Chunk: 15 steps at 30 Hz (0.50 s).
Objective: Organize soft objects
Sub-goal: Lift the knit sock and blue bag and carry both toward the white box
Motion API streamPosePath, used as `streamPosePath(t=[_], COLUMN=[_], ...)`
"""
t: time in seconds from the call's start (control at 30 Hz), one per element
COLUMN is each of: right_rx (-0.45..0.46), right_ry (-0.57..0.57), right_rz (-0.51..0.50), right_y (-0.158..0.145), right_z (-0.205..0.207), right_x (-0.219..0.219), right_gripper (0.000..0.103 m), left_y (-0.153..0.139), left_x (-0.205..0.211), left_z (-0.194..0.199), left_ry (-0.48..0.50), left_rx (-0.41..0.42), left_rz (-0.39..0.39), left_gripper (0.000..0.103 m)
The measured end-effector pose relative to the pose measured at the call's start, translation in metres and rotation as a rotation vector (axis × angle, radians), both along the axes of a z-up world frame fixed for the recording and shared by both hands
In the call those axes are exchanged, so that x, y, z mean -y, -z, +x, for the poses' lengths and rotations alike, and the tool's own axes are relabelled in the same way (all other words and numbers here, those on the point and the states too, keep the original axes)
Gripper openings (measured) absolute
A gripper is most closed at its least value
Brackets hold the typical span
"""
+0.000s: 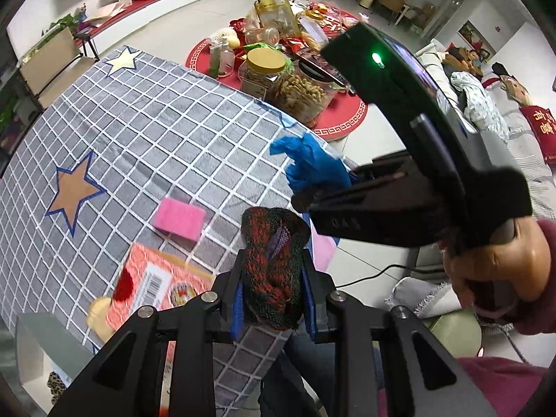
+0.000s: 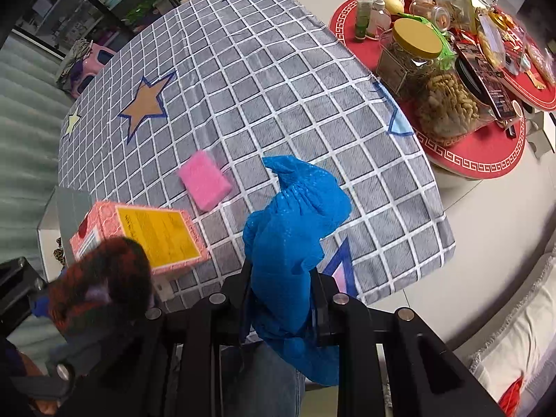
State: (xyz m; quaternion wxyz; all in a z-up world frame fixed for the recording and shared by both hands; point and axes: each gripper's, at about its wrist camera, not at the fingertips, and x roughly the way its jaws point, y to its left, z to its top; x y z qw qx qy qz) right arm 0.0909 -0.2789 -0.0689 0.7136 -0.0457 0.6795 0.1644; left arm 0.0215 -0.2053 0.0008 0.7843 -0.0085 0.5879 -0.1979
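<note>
Left gripper (image 1: 274, 299): clamped on a red-and-black knitted piece (image 1: 272, 264), held above the bench's near edge, beside the pink box.
Right gripper (image 2: 281, 299): clamped on a crumpled blue plastic cover (image 2: 292, 236), off the pink box's right.
Pink box (image 2: 149, 236): closed, yellow label up, at the bench's near-left corner.
Pink sponge (image 2: 206, 184): just beyond the pink box.
Bench (image 2: 278, 69): checked star cloth, bare beyond the sponge.
Jars (image 2: 413, 55): on red mats past the bench's far-right edge, contents brownish.
</note>
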Motion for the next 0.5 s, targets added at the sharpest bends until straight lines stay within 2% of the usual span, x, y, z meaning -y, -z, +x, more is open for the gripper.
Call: streamPosePath(t=[0.27, 0.5], right_rx=[0.039, 0.064], right_ry=[-0.029, -0.083], right_rz=[0.013, 0.036], right_y=[-0.019, -0.036], right_z=[-0.019, -0.036], right_x=[-0.020, -0.049], right_gripper=[0.025, 0.025], left_y=[-0.013, -0.023], left_x=[-0.012, -0.044], left_z=[-0.028, -0.052], left_ry=[-0.018, -0.098], left_rx=[0.033, 0.061], left_rz=[-0.009, 0.000], left_gripper=[0.030, 0.030])
